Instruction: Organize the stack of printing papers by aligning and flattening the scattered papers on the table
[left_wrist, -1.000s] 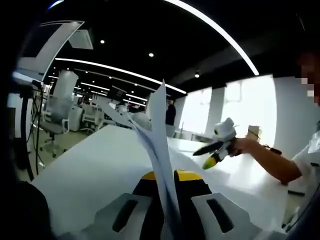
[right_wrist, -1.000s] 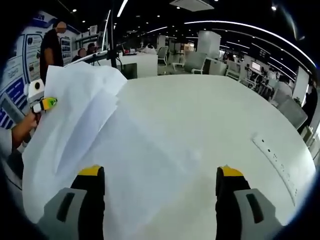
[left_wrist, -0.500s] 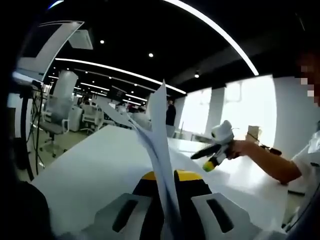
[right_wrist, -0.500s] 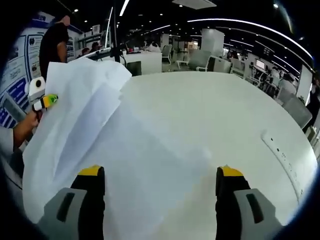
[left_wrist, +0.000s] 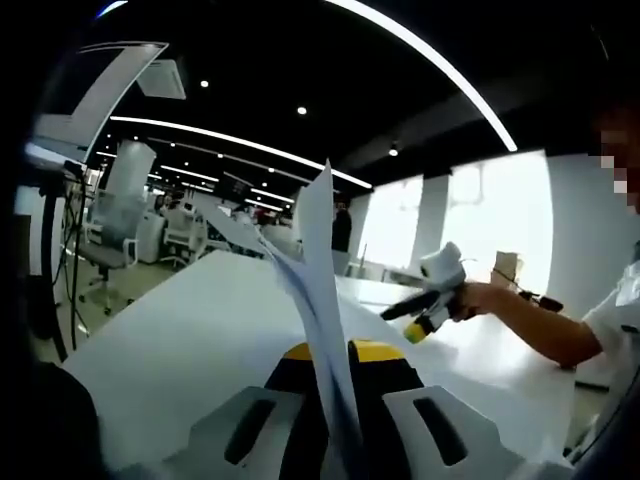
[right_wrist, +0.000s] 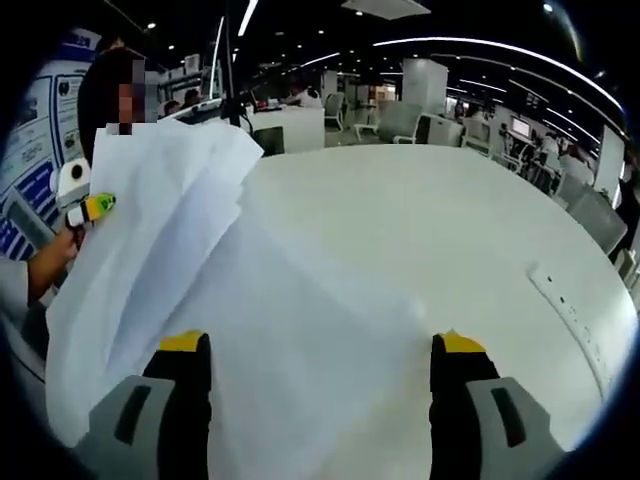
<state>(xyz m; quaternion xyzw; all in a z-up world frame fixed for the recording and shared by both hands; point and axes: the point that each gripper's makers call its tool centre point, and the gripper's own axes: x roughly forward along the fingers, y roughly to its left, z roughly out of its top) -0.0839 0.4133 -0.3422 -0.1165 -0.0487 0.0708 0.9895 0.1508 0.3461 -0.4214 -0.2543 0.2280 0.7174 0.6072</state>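
A sheaf of white printing papers (left_wrist: 318, 250) stands on edge between my left gripper's (left_wrist: 330, 352) yellow-tipped jaws, which are shut on it. In the right gripper view the same papers (right_wrist: 170, 250) fan up and lean over the left part of the white table (right_wrist: 450, 230), uneven at their top corners. My left gripper (right_wrist: 88, 207) holds them from the far left edge there. My right gripper (right_wrist: 320, 350) is wide open, with paper lying below its jaws. It also shows as the right gripper (left_wrist: 415, 312) in a hand, hovering to the right of the sheaf.
A long flush strip (right_wrist: 580, 330) is set into the table near its right edge. Office chairs (left_wrist: 115, 215) and desks stand beyond the table (left_wrist: 170, 330). A person (right_wrist: 105, 95) stands at the back left. A sleeve and arm (left_wrist: 560, 335) reach in from the right.
In the left gripper view the right gripper has drifted a little left, toward the sheaf. The papers stay held upright. The right view has shifted only slightly.
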